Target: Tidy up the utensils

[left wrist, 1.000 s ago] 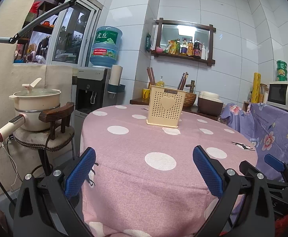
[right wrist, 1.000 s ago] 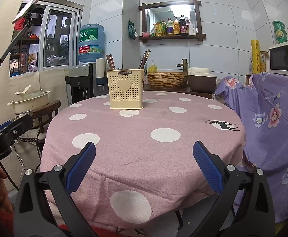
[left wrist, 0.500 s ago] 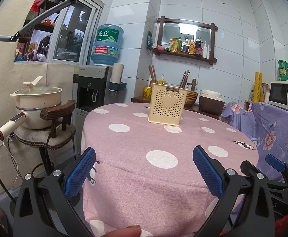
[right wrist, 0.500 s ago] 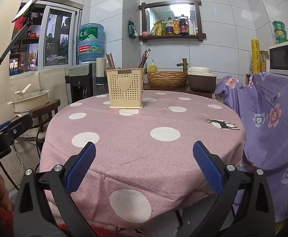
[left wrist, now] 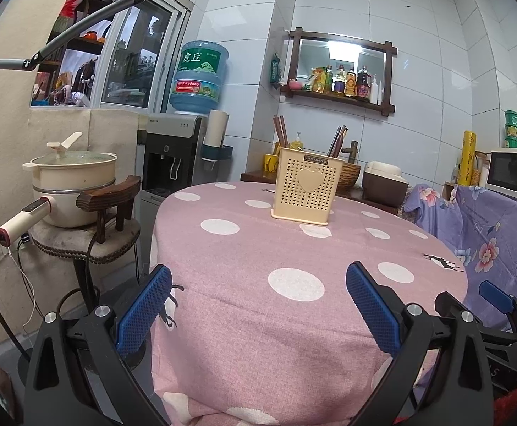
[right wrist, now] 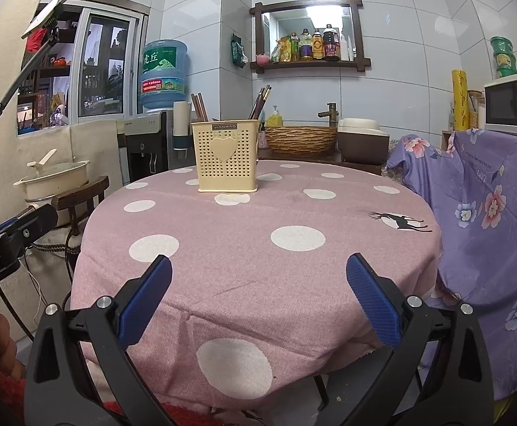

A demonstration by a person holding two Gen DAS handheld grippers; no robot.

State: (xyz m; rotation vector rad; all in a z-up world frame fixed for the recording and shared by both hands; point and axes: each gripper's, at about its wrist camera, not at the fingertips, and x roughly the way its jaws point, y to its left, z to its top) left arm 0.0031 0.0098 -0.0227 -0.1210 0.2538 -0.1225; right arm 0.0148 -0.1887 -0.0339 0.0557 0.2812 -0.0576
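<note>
Left wrist view: my left gripper (left wrist: pixel 258 296) gapes wide and empty, having risen slightly; the utensil holder (left wrist: pixel 307 189) with its chopsticks (left wrist: pixel 337 141) stands near the table (left wrist: pixel 258 255)'s far edge. Right wrist view: my right gripper (right wrist: pixel 258 291), equally wide, hasn't budged; no loose utensils show.

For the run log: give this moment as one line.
left gripper open, empty | right gripper open, empty | utensil holder upright on table | chopsticks inside
</note>
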